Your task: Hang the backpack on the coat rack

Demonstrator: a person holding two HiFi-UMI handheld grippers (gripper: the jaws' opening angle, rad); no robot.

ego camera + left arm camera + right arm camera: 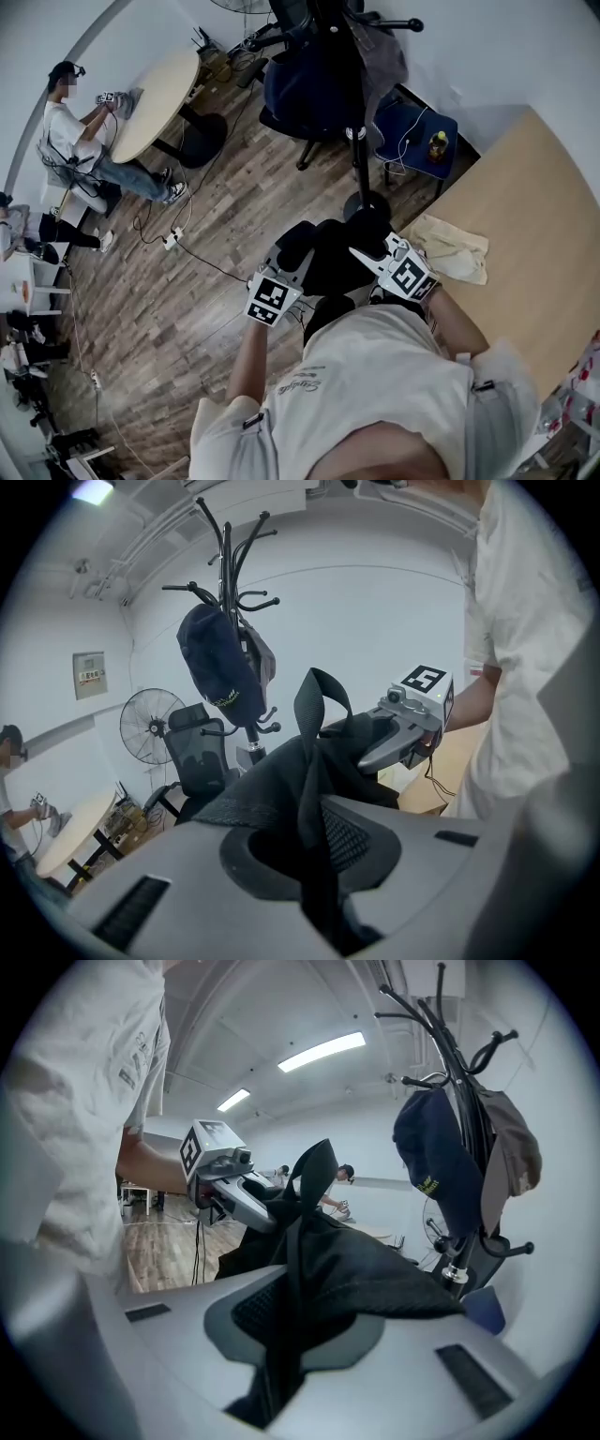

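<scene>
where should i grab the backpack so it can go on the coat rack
Likely beside the top loop, from both sides, as the left gripper and right gripper clamp the backpack now: the loop stands upright and free for a coat rack hook.

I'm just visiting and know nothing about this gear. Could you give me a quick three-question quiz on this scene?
1. True or false: the black backpack already hangs on the coat rack.
2. Which tongs grip the backpack? A left only; B right only; C both.
3. Fill in: on the blue chair stands a ____.
Key: 1 false, it is held off the rack; 2 C, left tongs and right tongs; 3 bottle.
</scene>
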